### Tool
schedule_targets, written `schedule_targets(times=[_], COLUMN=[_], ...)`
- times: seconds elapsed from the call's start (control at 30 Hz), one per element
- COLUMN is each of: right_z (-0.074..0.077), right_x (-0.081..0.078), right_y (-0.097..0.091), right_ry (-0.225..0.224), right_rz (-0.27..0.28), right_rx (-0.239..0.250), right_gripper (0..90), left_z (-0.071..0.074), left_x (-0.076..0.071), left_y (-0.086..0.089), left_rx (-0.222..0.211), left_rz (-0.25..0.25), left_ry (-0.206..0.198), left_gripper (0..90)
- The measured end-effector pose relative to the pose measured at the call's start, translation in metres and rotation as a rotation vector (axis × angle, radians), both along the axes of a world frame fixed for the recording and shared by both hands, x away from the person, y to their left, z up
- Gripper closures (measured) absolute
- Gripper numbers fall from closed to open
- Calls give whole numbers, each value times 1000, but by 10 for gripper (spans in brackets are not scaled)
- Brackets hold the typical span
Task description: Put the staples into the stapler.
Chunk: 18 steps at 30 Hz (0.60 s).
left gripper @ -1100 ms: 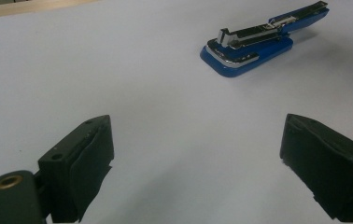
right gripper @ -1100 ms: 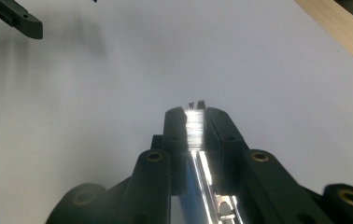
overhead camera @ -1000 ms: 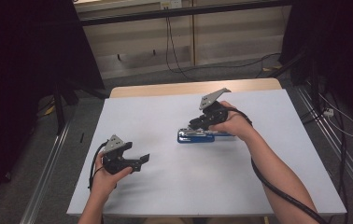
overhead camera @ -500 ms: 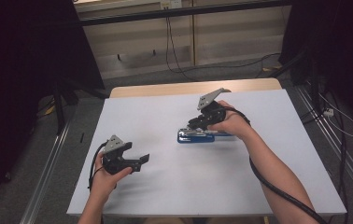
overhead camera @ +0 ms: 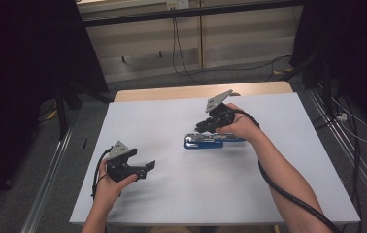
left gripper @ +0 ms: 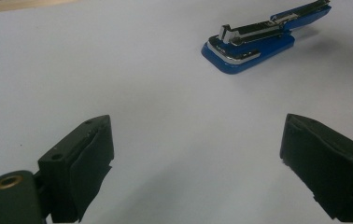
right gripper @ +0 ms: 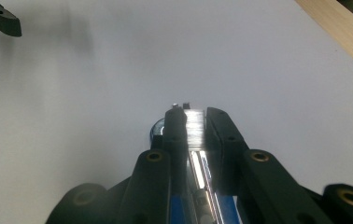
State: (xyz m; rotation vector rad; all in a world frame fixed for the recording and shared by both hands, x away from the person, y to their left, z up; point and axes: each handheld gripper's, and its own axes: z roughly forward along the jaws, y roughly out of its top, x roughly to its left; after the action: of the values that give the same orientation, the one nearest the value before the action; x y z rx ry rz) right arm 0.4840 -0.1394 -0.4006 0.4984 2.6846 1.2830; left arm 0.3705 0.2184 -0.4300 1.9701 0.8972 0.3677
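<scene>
Stapler: a blue stapler (overhead camera: pixel 209 141) with a chrome metal top lies flat on the white table (overhead camera: pixel 172 121), a little right of the middle, its long side running left to right across the high view.
Stapler, seen from the left gripper view: the blue base and silver magazine (left gripper: pixel 263 39) sit at the upper right, the rounded nose end pointing toward the camera, the upper arm lifted slightly off the base toward the far end.
Right gripper: the right gripper (overhead camera: pixel 206 125) comes down on the stapler from the far right, held in the person's right hand (overhead camera: pixel 242 127), its grey three-cornered plate tilted up.
Right jaws: narrow, closed on the stapler's shiny top strip, one black jaw on each side of it in the right gripper view, with blue showing below.
Left gripper: the left gripper (overhead camera: pixel 145 166) rests low at the near left of the table, in the person's left hand (overhead camera: pixel 111 182), well apart from the stapler and pointing toward it.
Left jaws: spread wide with only bare table between the two black pads (left gripper: pixel 93 158).
Table: a white sheet covers the top; a strip of pale wood (overhead camera: pixel 181 92) shows along the far edge.
Cable: a black cable (overhead camera: pixel 288 194) trails from the right gripper along the forearm.
Surroundings: dark curtains at both sides, grey floor beyond.
</scene>
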Motion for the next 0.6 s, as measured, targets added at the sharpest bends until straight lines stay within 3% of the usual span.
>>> schedule_targets(times=[0.6], right_z=[-2], right_x=[6], right_y=[2], right_ry=[-10], right_rz=[9], right_rx=[2], right_gripper=[800], left_z=[-2], left_x=[1], left_y=[2], left_rx=[4], left_rz=[12], left_ry=[5], left_gripper=[101])
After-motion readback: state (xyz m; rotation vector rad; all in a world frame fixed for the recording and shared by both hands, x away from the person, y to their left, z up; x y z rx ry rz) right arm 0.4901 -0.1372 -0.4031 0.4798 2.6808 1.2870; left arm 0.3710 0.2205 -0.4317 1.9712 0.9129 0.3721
